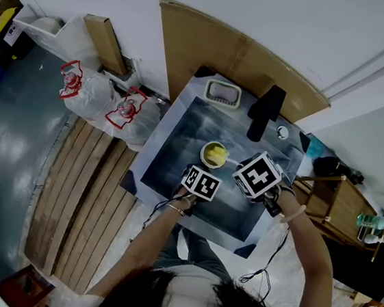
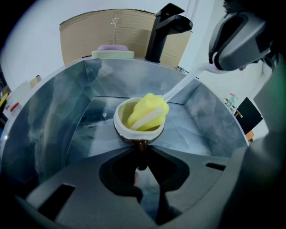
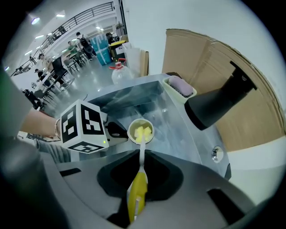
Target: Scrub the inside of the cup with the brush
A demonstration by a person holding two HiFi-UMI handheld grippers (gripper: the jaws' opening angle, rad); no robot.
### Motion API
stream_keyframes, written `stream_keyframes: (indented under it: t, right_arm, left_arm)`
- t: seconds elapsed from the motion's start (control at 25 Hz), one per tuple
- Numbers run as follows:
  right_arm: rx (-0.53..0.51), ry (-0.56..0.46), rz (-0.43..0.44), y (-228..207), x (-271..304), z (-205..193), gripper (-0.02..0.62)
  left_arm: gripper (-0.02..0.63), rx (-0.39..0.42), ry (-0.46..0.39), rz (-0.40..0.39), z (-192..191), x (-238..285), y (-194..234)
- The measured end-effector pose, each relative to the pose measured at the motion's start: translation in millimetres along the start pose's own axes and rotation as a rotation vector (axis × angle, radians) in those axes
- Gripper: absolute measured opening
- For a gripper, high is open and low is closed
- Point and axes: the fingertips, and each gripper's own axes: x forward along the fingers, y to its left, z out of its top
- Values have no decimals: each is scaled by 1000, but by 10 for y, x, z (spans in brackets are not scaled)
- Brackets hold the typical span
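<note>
Left gripper view | your left gripper clamps the cup handle; your right gripper grips the brush; head inside cup | scrubbing looks underway; not finished

No legible text, brand or number in any view.

- Marker cube on the left gripper and marker cube on the right gripper: black-and-white square patterns only, no characters.
- White bags, 9 o'clock of the sink, head view: red print, too small to read.
- Small sticker, 9 o'clock in the left gripper view: red mark, unreadable.
- Bottle, 3 o'clock in the head view: label blurred.
</note>
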Motion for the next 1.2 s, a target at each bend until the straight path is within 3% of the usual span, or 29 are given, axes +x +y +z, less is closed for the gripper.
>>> stream_keyframes:
  t: [0.36, 0.76, 1.0, 1.2]
  right_arm:
    - [29, -2, 74, 104, -4, 126, 49]
    - [71, -44, 23, -21, -16, 274, 49]
    - [35, 6, -28, -55, 42, 201, 49]
    - [12, 56, -21, -11, 71, 118, 49]
  left_arm:
    - [67, -1, 13, -4, -18, 23, 1]
    - [67, 0, 4, -7, -5, 17, -7]
    - [66, 1, -1, -4, 4, 14, 0]
    - [67, 1, 0, -3, 7, 18, 0]
